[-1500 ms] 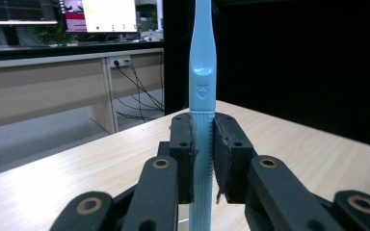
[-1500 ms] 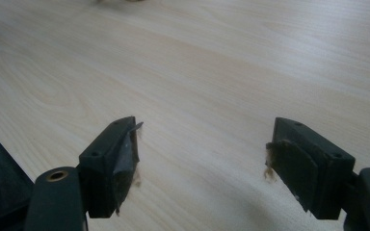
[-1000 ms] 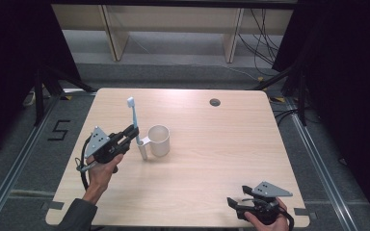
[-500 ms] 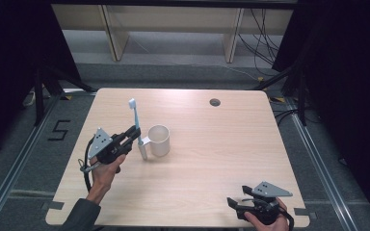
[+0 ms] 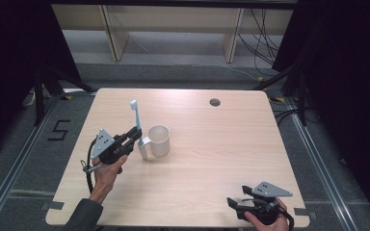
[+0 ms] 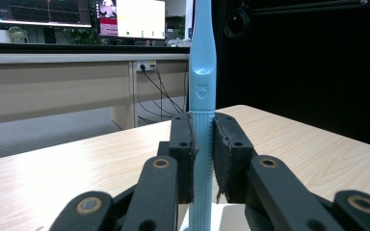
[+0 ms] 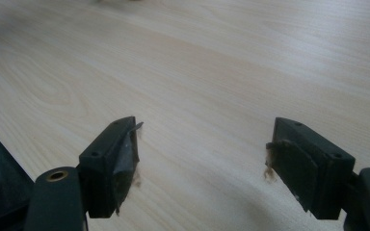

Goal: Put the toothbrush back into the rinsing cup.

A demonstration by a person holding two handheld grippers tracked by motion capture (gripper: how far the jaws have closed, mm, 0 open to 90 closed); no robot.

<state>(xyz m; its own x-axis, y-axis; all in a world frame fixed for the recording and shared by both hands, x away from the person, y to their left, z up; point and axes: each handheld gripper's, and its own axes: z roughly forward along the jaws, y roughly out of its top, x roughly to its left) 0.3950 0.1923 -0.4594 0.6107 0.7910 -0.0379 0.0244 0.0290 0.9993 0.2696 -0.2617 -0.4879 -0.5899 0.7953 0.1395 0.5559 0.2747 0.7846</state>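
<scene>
Toothbrush [image 5: 136,126], light blue, upright, left of centre in the high view, head uppermost, lower end close beside the mug's handle. Clamped at the handle by left gripper [image 5: 134,136], jaws closed tight against both sides; same grip confirmed in the left gripper view, toothbrush [image 6: 202,120] vertical at frame centre between the two black pads [image 6: 227,159], a small embossed crest visible on the handle above them. Left gripper held in left hand [image 5: 107,168], forearm and dark sleeve [image 5: 79,217] entering from the lower left of the high view, grey plate [image 5: 101,143] on top. Mug [image 5: 159,140], white, standing upright on table [image 5: 221,144] just right of the toothbrush, handle turned toward the left gripper; contact between toothbrush and mug not determinable. Right gripper [image 5: 232,206] at the lower right of the high view, near the table's front edge, well apart from mug and toothbrush, held in right hand [image 5: 270,222]. Jaws of right gripper [image 7: 202,159] spread wide in the right gripper view, nothing between them, bare light wood grain of table [image 7: 197,72] beneath; worn padding noted on both inner faces. Round dark hole [image 5: 215,102] in the tabletop toward the upper right. Floor marking "5" [image 5: 59,130] at the left of the table. Monitors [image 6: 130,19] and desk in the background of the left gripper view, upper left.
</scene>
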